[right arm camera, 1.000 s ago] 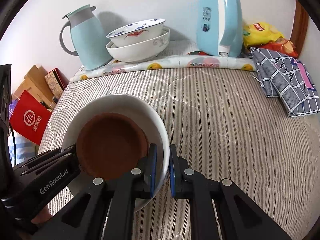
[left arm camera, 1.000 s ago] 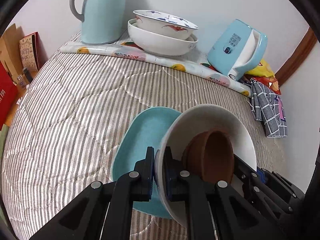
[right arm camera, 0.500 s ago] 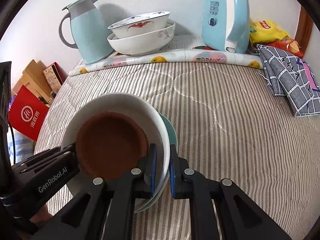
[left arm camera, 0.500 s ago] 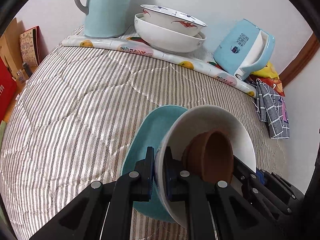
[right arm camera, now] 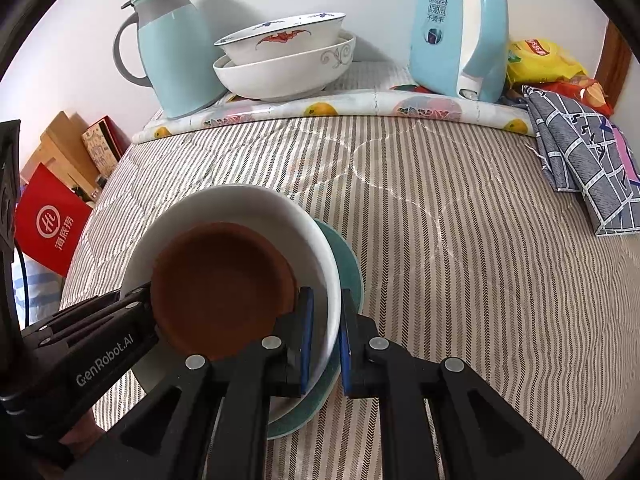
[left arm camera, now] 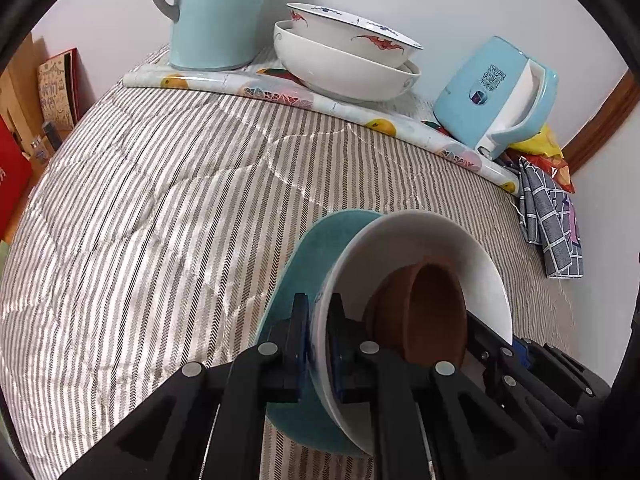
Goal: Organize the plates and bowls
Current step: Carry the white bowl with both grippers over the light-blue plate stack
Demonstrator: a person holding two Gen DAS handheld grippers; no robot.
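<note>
A white bowl [left arm camera: 440,240] with a brown bowl [left arm camera: 432,312] nested inside it is held low over the striped bed cover. My left gripper [left arm camera: 317,336] is shut on its rim. On the opposite rim of the white bowl [right arm camera: 240,208], my right gripper [right arm camera: 326,332] is shut too. A teal plate [left arm camera: 320,260] lies right beneath the bowl, and its edge [right arm camera: 350,264] shows past the bowl's right side. I cannot tell whether bowl and plate touch. Two larger white bowls [right arm camera: 284,56] stand stacked at the back.
A pale blue thermos jug [right arm camera: 176,44] and a blue kettle [right arm camera: 460,32] flank the stacked bowls on a fruit-print mat [right arm camera: 360,106]. A checked cloth [right arm camera: 588,160] and snack bags [right arm camera: 540,60] lie at the right. A red bag [right arm camera: 52,224] and boxes stand off the bed's left edge.
The white bowl with the brown one has shifted over the teal plate, whose edge now shows in the right wrist view. Both grips are unchanged.
</note>
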